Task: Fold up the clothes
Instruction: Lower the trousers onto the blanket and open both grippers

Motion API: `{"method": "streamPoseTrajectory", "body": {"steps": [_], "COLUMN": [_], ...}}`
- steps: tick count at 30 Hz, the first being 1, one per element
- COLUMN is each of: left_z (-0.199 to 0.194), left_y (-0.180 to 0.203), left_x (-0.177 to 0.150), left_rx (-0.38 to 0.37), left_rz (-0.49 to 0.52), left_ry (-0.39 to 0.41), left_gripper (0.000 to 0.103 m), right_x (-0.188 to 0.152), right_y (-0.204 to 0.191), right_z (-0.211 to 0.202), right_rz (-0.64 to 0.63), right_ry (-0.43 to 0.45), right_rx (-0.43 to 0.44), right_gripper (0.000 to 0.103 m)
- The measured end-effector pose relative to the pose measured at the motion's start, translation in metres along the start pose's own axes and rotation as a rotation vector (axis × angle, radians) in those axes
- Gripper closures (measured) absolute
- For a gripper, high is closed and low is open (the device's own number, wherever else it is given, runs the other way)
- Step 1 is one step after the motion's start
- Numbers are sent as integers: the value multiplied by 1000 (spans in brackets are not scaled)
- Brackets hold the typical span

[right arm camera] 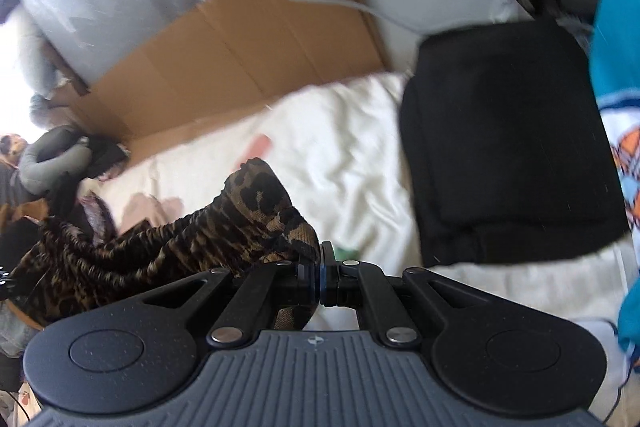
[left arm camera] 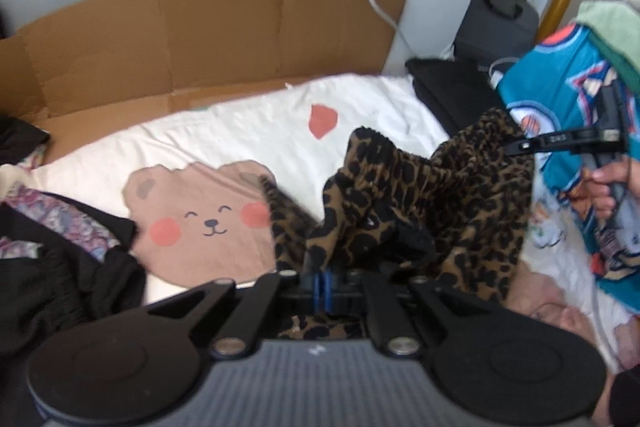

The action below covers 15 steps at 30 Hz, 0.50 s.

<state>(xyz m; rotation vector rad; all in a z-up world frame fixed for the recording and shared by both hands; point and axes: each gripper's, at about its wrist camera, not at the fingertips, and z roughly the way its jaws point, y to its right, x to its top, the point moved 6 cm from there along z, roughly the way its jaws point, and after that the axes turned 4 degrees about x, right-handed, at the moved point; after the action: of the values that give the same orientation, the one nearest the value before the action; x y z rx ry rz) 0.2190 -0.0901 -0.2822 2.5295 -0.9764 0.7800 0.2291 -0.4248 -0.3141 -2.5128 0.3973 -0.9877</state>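
While both grippers pinch it, the leopard-print garment (left arm camera: 420, 195) hangs bunched over the white bear-print sheet (left arm camera: 248, 131). Left gripper (left arm camera: 324, 279) is clamped on cloth at 12 o'clock of its fingers. Right gripper (right arm camera: 321, 277) grips an edge, fabric trailing to 9 o'clock. Folded black clothing (right arm camera: 508, 143) lies at 1 o'clock.
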Motion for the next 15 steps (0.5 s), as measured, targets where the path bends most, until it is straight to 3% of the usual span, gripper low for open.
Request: {"method": "streamPoseTrajectory", "body": {"steps": [6, 8, 15], "left_z": [-70, -87, -109], "left_y": [4, 10, 5], "left_x": [16, 20, 22], "left_rx": [-81, -93, -117], "left_rz": [-154, -165, -225], "left_ry": [61, 81, 79], "left_gripper": [101, 101, 100], "right_x": [14, 19, 27], "right_y": [-27, -32, -41], "right_z": [-31, -42, -41], "right_rz": [-16, -5, -39], "right_ry": [58, 79, 58], "right_rx": [45, 57, 76], "right_gripper": [103, 103, 103]}}
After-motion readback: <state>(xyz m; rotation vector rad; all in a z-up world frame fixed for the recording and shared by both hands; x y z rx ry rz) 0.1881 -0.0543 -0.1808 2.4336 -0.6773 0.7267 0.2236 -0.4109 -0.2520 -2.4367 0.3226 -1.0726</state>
